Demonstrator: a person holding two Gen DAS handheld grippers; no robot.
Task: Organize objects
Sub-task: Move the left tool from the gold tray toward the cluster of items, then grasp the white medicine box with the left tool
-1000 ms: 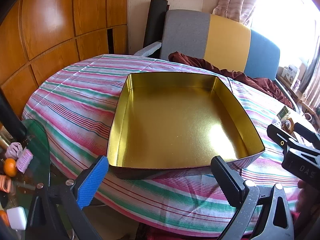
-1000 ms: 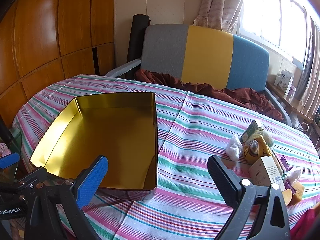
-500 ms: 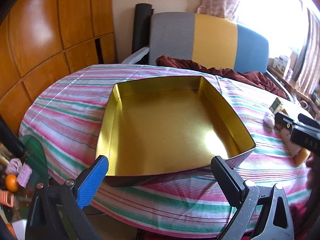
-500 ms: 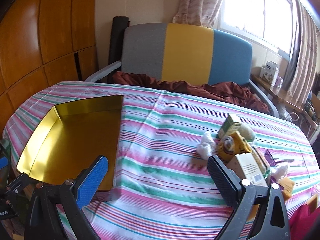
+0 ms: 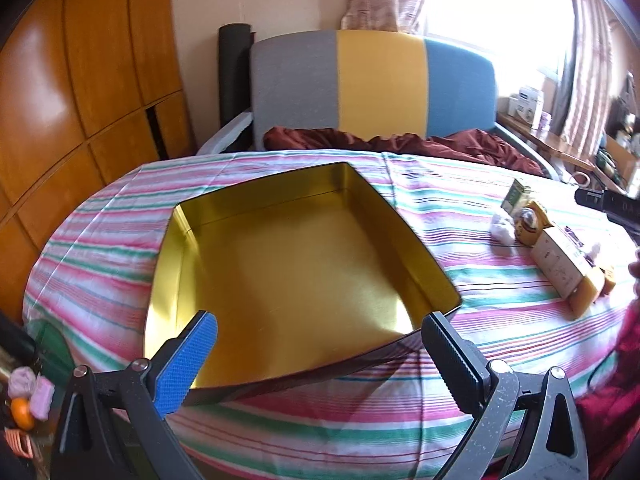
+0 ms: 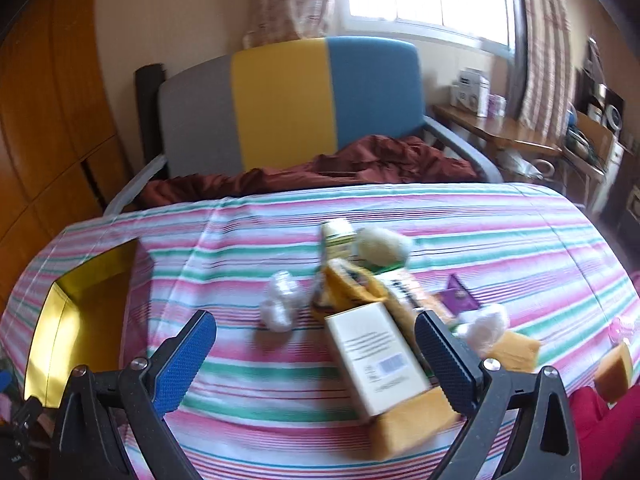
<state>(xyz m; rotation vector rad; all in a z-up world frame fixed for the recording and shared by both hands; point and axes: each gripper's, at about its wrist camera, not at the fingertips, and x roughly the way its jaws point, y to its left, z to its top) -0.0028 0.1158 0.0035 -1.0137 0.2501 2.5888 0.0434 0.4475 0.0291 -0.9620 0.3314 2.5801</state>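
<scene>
**Both grippers wide over a striped table, tin on one side and clutter on the other**

Broadly, a table under a pink, green and white striped cloth (image 5: 100, 240) fills both views; behind it stands a chair (image 6: 288, 108) with a grey, yellow and blue back, a dark red cloth (image 6: 360, 164) bunched on its seat. The gold tin (image 5: 288, 272) lies open on the left part of the table, its inside bare and shiny; in the right wrist view only its far corner shows at the left edge. The left gripper (image 5: 320, 354) hangs just over the tin's near rim, jaws spread wide and holding nothing. The right gripper (image 6: 316, 354) is likewise spread wide and holds nothing; between its fingers lies a white box (image 6: 376, 356) resting on a tan block (image 6: 408, 428). Beyond the box sits a heap of small things, blurred: a yellow packet (image 6: 348, 284), a green and white carton (image 6: 336, 236), a pale fluffy ball (image 6: 384, 244), a purple wrapper (image 6: 460, 296); a crumpled white wad (image 6: 280, 304) lies just left of the heap, well apart from the tin.
</scene>
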